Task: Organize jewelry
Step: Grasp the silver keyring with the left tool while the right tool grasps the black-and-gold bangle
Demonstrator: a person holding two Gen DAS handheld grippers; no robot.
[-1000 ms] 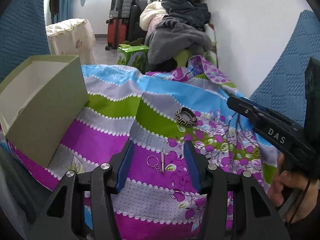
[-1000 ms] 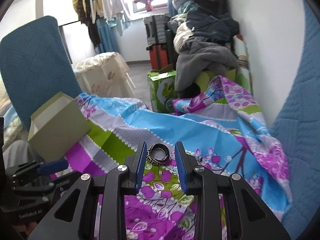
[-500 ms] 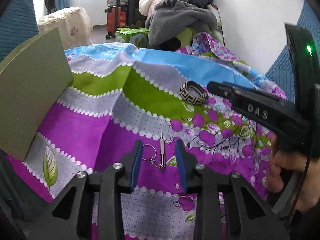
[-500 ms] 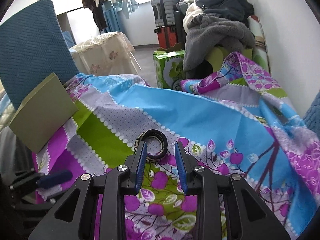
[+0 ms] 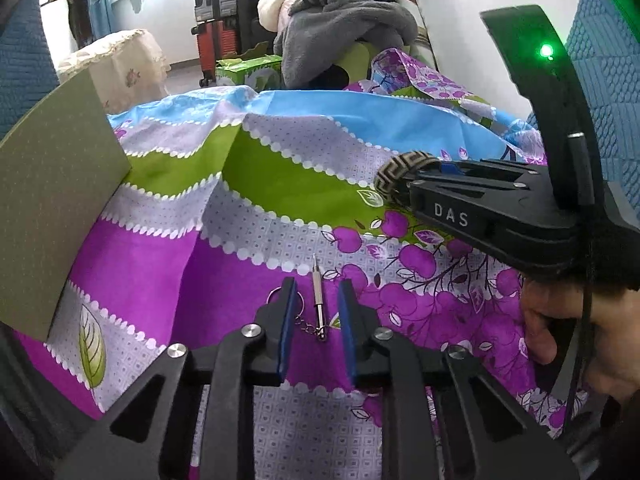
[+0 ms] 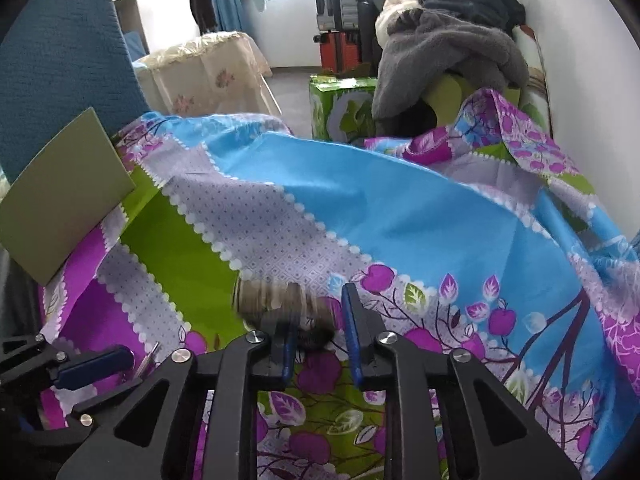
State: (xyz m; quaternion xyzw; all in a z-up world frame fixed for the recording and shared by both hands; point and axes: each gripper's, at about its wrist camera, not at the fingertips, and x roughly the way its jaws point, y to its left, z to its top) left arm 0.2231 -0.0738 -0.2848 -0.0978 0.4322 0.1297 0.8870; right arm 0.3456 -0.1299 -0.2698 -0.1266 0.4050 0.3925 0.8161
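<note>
A small metal pin on a key ring and chain (image 5: 318, 304) lies on the flowered cloth (image 5: 248, 264). My left gripper (image 5: 317, 320) straddles it low over the cloth, its jaws closing with a gap still on both sides. The black-and-cream patterned bracelet (image 5: 394, 172) lies further right. My right gripper (image 6: 319, 330) is down over the bracelet (image 6: 264, 300), which is blurred. Its jaws are closing, with the band's near wall between them and one finger over the ring. I see no firm pinch. An olive-green box (image 5: 52, 208) stands at the left.
A hand (image 5: 560, 320) holds the right gripper's black body (image 5: 500, 208) close on the right. Blue upholstered chair backs (image 6: 60, 60) flank the cloth. Beyond are a green carton (image 6: 340, 108), a heap of clothes (image 6: 440, 48), suitcases and a white wall.
Both grippers have sunk to the cloth. The left jaws have narrowed around the pin. The right gripper has come down over the bracelet, which has shifted and tipped.
</note>
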